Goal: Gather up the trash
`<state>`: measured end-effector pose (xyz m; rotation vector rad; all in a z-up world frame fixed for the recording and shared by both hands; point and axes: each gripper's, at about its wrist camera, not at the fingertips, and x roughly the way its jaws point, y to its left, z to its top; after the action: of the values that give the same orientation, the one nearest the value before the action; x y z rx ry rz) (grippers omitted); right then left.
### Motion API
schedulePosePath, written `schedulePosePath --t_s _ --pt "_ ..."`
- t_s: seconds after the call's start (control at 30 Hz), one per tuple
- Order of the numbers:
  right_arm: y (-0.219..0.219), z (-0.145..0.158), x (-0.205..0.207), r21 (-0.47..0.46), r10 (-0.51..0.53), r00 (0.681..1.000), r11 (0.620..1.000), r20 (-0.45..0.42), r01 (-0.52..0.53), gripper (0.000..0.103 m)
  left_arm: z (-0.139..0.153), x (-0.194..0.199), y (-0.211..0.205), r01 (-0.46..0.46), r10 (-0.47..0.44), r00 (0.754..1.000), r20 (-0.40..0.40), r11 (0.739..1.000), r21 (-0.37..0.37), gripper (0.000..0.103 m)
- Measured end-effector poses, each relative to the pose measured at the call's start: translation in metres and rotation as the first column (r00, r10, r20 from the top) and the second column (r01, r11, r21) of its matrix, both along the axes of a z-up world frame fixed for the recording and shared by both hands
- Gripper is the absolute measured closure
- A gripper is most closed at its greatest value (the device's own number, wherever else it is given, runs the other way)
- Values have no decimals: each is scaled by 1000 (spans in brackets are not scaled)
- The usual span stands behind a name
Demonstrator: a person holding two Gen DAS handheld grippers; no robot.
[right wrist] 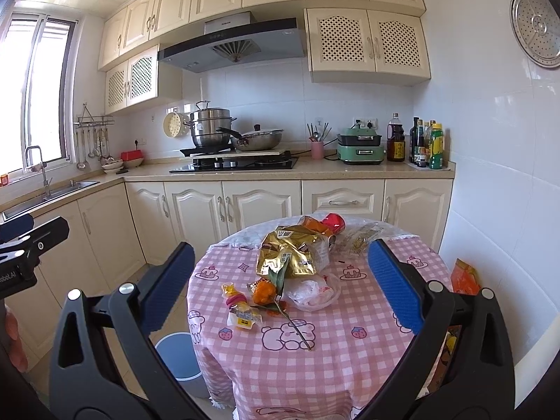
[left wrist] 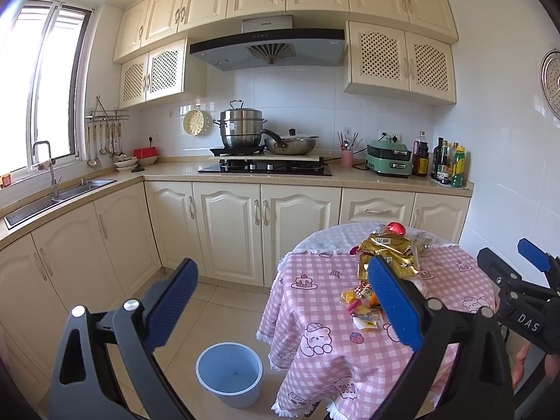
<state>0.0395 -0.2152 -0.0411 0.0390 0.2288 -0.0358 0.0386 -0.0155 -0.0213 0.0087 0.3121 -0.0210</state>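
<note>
while nothing is gripped yet, this is how things lie:
stage: start of the job, by my judgement; all the trash still sits on the counter (right wrist: 350, 315).
left gripper (left wrist: 280, 301): jaws spread wide, empty, hanging over the floor beside the counter.
right gripper (right wrist: 280, 287): jaws spread wide, empty, facing the pile squarely.
trash: gold bag (right wrist: 290, 252), orange peel (right wrist: 264, 290), stem (right wrist: 294, 325), small wrappers (right wrist: 241, 311), clear plastic (right wrist: 311, 290), all between the right jaws and ahead of them.
bin (left wrist: 229, 372): on the floor left of the counter, below the left gripper.
key relation: the right gripper is nearer the pile; the stem's long axis runs diagonally toward it.
</note>
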Motion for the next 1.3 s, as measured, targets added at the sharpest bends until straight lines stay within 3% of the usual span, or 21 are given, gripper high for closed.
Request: schedulePosePath --t_s 1.3 --pt "-8 -9 28 12 12 999 1000 -51 -12 6 -5 28 -4 -3 4 999 -46 1000 18 7"
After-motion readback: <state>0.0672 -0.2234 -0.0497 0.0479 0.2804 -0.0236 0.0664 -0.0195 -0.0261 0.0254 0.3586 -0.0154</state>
